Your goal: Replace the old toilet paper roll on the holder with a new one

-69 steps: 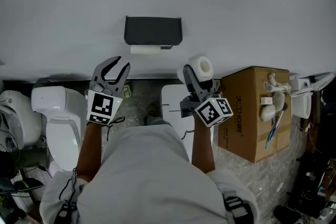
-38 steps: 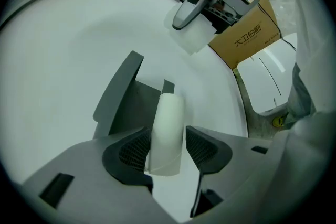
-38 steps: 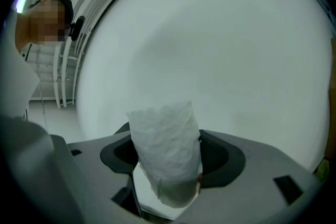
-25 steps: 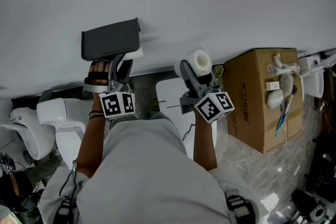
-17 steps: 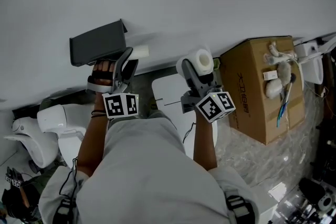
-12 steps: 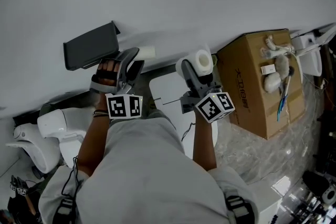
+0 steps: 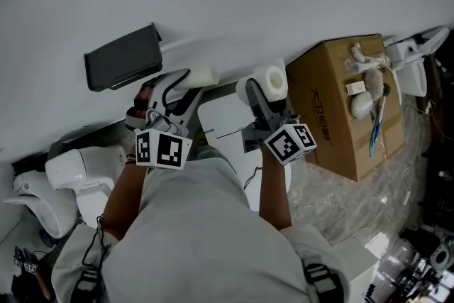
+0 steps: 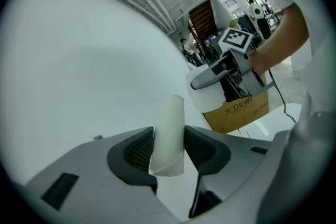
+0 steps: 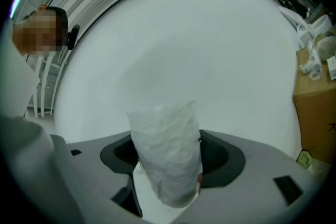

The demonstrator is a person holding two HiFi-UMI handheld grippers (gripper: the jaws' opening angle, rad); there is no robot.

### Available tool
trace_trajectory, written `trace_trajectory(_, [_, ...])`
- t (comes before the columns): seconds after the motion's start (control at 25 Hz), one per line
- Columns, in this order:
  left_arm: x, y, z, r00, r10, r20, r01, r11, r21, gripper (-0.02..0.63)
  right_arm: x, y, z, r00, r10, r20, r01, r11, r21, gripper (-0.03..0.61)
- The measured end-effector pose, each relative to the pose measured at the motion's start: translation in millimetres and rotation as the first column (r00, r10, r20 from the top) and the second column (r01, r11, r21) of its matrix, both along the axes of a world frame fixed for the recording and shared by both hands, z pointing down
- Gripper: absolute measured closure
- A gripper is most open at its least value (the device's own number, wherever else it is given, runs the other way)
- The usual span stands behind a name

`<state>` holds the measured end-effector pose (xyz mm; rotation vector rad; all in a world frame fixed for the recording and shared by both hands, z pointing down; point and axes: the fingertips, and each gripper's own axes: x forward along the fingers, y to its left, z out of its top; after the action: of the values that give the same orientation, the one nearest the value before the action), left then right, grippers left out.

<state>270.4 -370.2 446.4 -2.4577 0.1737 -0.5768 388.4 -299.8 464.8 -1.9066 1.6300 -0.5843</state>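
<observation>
Holder (image 7: pixel 122 58): inside hidden under its dark cover. New roll (image 7: pixel 273 81): lower half hidden behind right gripper (image 7: pixel 263 90). Toilet (image 7: pixel 30 199) cut off at head view's left edge.

A cardboard box (image 7: pixel 344 110) stands well apart from a white toilet (image 7: pixel 74 165).

the floor (image 7: pixel 316 213) runs along the foot of the white wall, low under both tools. below the left tool (image 7: pixel 186 84), on its outer side, stands a white toilet (image 7: pixel 79 168). a second toilet (image 7: pixel 28 199) stands just beside the first one, further out from that tool. between the two tools, lower down, stands a white thing with a flat top (image 7: pixel 225 125); what it is cannot be told. just beside the right tool (image 7: pixel 264 92), on its outer side, sits a brown cardboard box (image 7: pixel 333 113). shiny see-through plastic (image 7: pixel 386 184) lies on the floor beside the box, well away from the right tool.
</observation>
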Motion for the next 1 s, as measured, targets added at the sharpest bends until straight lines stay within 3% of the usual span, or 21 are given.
trace_trajectory(0.12, [-19,-5,-9,0.998,-0.036,-0.045,0.034,0.998,-0.046,0.413,-15,-5,-7,1.000,-0.022,0.002,0.022,1.000,0.010,0.250])
trace_trajectory(0.56, [-104,-14,-29,0.975,-0.180,-0.130,0.167,0.980,-0.104,0.417,-69,-11,-33,0.995,-0.073,0.061,0.068,0.994,0.083,0.250])
trace_trajectory(0.8, [-160,-29,-32,0.937,-0.300,-0.177,0.273,0.949,-0.161,0.417,-74,-4,-33,0.992,-0.023,0.123,0.012,0.996,0.090,0.252])
trace_trajectory(1.0, [-200,-53,-39,0.886,-0.406,-0.224,0.364,0.908,-0.206,0.417,-80,-13,-33,0.980,-0.029,0.197,0.005,0.992,0.122,0.252])
